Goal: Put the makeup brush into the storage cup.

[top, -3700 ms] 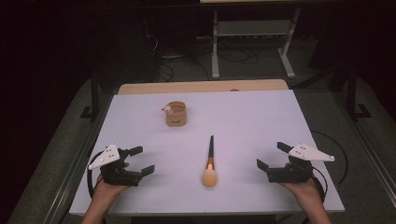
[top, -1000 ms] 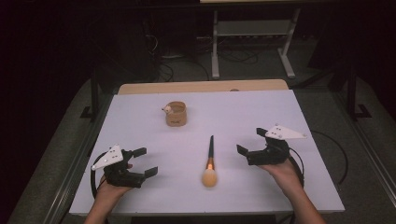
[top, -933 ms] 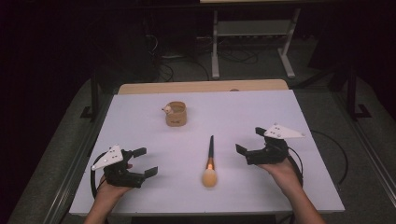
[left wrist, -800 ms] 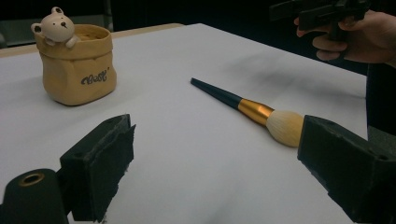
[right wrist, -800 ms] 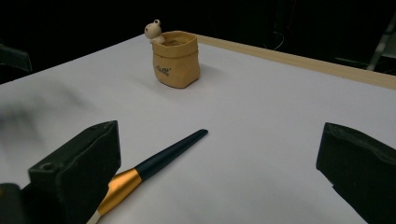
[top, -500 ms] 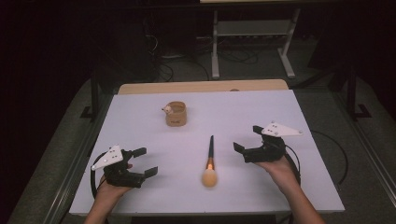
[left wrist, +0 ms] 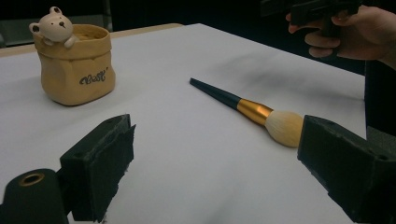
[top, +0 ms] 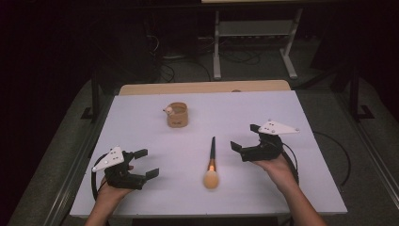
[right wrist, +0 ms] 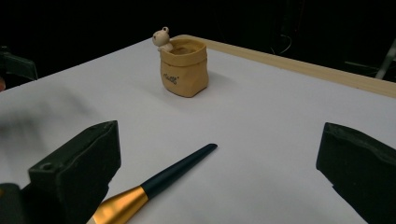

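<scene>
Brush [top: 211,165]: lies flat mid-bench, pale soft head nearest the person, gold ferrule, slim dark handle pointing away. Judged light, rigid in the handle, bristles crushable; best gripped at the handle. Right tongs [top: 244,140], jaws apart, just beside it; left tongs [top: 145,163], also apart, farther off. Bear pot [top: 177,114] stands beyond.

Brush [right wrist: 154,186] head cut off by right gripper view's bottom edge, pot [top: 177,115] lettering unreadable from high view
</scene>
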`<state>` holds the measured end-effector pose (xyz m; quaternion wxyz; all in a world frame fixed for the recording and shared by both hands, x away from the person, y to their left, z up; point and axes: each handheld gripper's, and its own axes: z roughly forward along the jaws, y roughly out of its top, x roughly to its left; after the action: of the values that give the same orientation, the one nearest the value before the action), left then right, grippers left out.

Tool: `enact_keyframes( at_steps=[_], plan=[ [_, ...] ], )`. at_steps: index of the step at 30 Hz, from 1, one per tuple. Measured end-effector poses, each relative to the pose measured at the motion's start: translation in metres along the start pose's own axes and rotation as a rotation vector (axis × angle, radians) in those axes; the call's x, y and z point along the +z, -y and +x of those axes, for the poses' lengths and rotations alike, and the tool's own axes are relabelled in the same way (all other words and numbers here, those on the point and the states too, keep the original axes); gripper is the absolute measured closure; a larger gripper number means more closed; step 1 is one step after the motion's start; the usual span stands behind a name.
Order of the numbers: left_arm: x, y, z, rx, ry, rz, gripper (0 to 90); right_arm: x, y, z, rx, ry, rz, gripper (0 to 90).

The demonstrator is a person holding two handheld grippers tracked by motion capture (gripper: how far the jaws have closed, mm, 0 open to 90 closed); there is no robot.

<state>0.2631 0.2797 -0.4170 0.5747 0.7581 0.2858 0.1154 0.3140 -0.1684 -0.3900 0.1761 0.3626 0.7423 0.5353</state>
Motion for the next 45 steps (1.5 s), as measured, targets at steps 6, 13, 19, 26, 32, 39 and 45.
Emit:
enact_keyframes(
  at_steps=[6, 13, 19, 26, 32, 39, 45],
  plan=[
    [0.000, 0.000, -0.001, -0.003, 0.003, 0.002, 10.1, 0.003, -0.002, 0.001, -0.004, -0.005, -0.002, 0.0],
    [0.000, 0.000, -0.001, -0.005, 0.004, -0.001, 10.1, 0.010, -0.006, 0.003, -0.013, -0.015, 0.001, 0.0],
    [0.000, -0.001, -0.002, -0.004, 0.005, -0.004, 10.1, 0.016, -0.008, 0.006, -0.013, -0.022, 0.008, 0.0],
    [0.000, -0.001, -0.002, -0.003, 0.004, -0.007, 10.1, 0.021, -0.009, 0.009, -0.010, -0.032, 0.016, 0.0],
    [0.000, -0.001, -0.002, -0.006, 0.005, -0.011, 10.1, 0.029, -0.012, 0.011, -0.014, -0.042, 0.016, 0.0],
    [0.000, -0.001, -0.002, -0.004, 0.007, -0.012, 10.1, 0.037, -0.015, 0.014, -0.018, -0.052, 0.022, 0.0],
    [0.000, -0.001, -0.002, -0.009, 0.007, -0.014, 10.1, 0.042, -0.017, 0.016, -0.020, -0.057, 0.032, 0.0]
  ],
)
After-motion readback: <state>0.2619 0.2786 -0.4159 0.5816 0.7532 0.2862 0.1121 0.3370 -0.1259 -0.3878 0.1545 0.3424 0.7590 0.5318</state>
